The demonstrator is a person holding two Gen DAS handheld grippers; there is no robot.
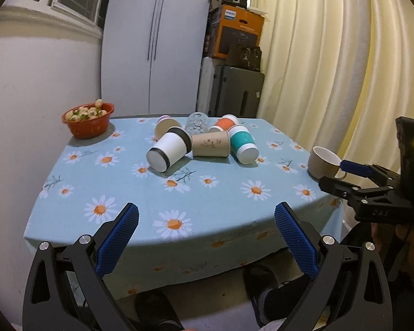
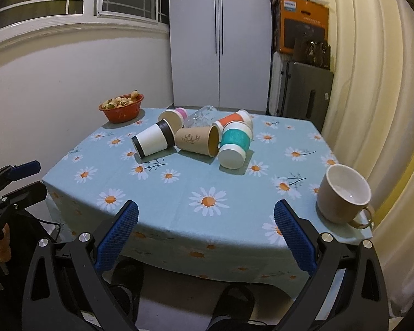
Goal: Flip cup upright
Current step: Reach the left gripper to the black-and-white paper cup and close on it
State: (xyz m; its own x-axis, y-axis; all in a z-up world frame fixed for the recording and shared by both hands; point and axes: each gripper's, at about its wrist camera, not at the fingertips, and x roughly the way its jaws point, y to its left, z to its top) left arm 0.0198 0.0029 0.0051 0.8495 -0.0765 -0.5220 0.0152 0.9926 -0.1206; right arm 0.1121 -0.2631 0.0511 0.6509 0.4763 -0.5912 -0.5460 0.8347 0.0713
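Observation:
Several paper cups lie on their sides in a pile mid-table: a white cup with black bands (image 1: 169, 151) (image 2: 152, 141), a brown kraft cup (image 1: 211, 144) (image 2: 198, 140), a teal-sleeved cup (image 1: 243, 144) (image 2: 234, 147), an orange-sleeved cup (image 1: 225, 124) (image 2: 232, 119), a pink-banded cup (image 1: 166, 127) (image 2: 172, 118) and a clear glass (image 1: 197, 122) (image 2: 201, 115). A beige mug (image 1: 323, 162) (image 2: 343, 193) stands upright at the table's right edge. My left gripper (image 1: 207, 220) is open and empty at the near edge. My right gripper (image 2: 206, 218) is open and empty, left of the mug.
A red bowl of fruit (image 1: 87, 120) (image 2: 121, 107) sits at the far left corner of the daisy tablecloth (image 1: 207, 198) (image 2: 234, 198). Curtains hang to the right; a white cabinet and stacked boxes stand behind. Feet in slippers show under the table.

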